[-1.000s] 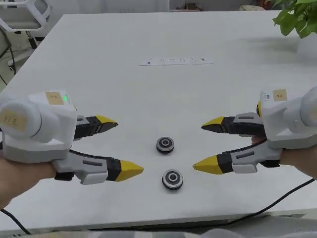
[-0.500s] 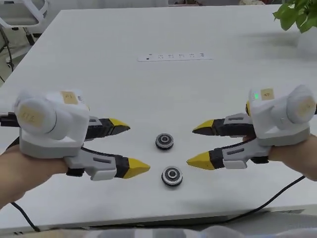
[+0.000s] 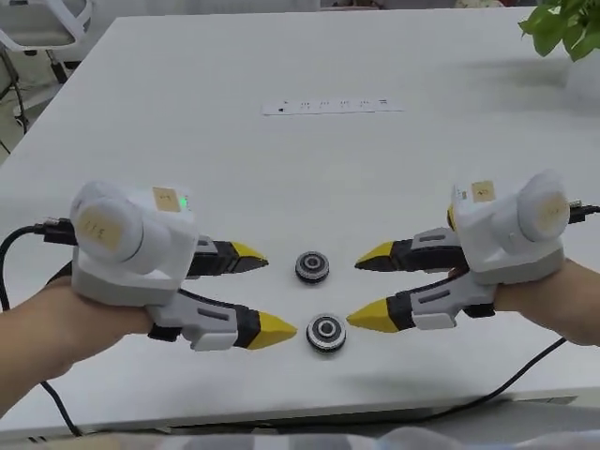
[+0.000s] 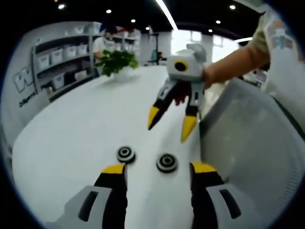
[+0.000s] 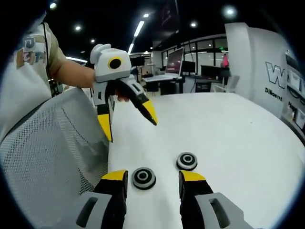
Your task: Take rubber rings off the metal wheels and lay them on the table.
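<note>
Two small metal wheels with black rubber rings lie flat on the white table [image 3: 281, 178]: a far wheel [image 3: 312, 266] and a near wheel [image 3: 325, 332]. My left gripper [image 3: 272, 292] is open just left of them, its yellow tips level with each wheel. Facing it from the right, my right gripper [image 3: 356, 290] is open too and holds nothing. In the left gripper view the near wheel [image 4: 167, 162] sits between my own jaws, with the far wheel [image 4: 126, 153] to its left. In the right gripper view the near wheel [image 5: 143, 177] lies between the jaws, the far wheel [image 5: 187, 161] a little beyond.
A white power strip [image 3: 333, 107] lies flat further back on the table. A green plant [image 3: 562, 28] stands at the far right corner. A black cable [image 3: 487, 394] crosses the front edge at the right. A mesh chair back [image 5: 47, 143] stands beside the table.
Both grippers have moved inward toward the two wheels, narrowing the gap between them. The wheels have not moved.
</note>
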### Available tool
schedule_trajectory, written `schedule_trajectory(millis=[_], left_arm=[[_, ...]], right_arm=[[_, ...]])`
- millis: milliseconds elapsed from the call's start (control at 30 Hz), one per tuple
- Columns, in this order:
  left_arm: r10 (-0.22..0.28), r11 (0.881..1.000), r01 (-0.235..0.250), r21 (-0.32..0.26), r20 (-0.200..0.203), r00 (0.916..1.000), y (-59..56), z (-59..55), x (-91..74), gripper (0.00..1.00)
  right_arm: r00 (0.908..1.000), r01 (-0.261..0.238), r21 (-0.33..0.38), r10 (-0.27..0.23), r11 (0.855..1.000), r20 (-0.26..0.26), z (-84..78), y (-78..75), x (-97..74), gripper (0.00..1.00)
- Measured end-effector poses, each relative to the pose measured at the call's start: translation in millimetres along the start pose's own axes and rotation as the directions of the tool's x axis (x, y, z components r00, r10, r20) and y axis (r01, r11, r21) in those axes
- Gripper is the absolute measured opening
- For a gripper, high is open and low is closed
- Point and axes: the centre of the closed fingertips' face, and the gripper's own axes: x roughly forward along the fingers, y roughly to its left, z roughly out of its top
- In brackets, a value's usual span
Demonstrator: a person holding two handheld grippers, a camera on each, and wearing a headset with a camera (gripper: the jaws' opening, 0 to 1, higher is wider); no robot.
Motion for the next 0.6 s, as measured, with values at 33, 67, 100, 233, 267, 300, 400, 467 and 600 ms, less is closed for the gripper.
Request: schedule_trajectory(millis=[33,67,100,233,267,300,400,467,600], left_arm=[[-0.005,1.000,0.005,0.004,-0.004,1.0000,-1.1,-0.8,1.2,0.53],[-0.014,1.000,0.015,0.007,-0.009,0.9999,-2.7,-1.7,3.0,0.52],[-0.021,1.000,0.021,0.011,-0.013,0.9997,-3.8,-2.6,4.3,0.51],[-0.040,0.999,0.041,0.026,-0.035,0.9986,-6.9,-6.3,10.7,0.48],[-0.045,0.999,0.046,0.029,-0.039,0.9982,-7.4,-6.8,12.0,0.47],[-0.050,0.998,0.052,0.034,-0.044,0.9978,-8.2,-7.3,14.0,0.47],[-0.066,0.997,0.069,0.044,-0.059,0.9961,-9.6,-9.4,19.1,0.45],[-0.075,0.995,0.079,0.053,-0.074,0.9944,-9.6,-12.3,22.7,0.44],[-0.090,0.994,0.095,0.059,-0.086,0.9923,-10.7,-14.0,29.6,0.42]], right_arm=[[1.0000,-0.004,-0.003,0.004,1.000,-0.006,-1.9,0.5,1.1,0.40],[0.9999,-0.007,-0.004,0.007,1.000,-0.012,-3.9,0.6,2.1,0.40],[0.9998,-0.012,-0.004,0.011,1.000,-0.017,-5.9,0.6,3.3,0.40],[0.9985,-0.032,-0.010,0.031,0.999,-0.044,-12.3,5.5,9.3,0.39],[0.9979,-0.039,-0.012,0.038,0.999,-0.051,-15.1,6.9,10.7,0.39],[0.9976,-0.042,-0.013,0.041,0.999,-0.056,-16.9,7.5,11.6,0.38],[0.9958,-0.055,-0.019,0.053,0.998,-0.074,-22.3,9.5,14.7,0.37],[0.9947,-0.062,-0.026,0.060,0.998,-0.084,-25.3,10.4,16.5,0.36],[0.9922,-0.076,-0.032,0.072,0.997,-0.101,-30.2,11.3,20.5,0.34]])
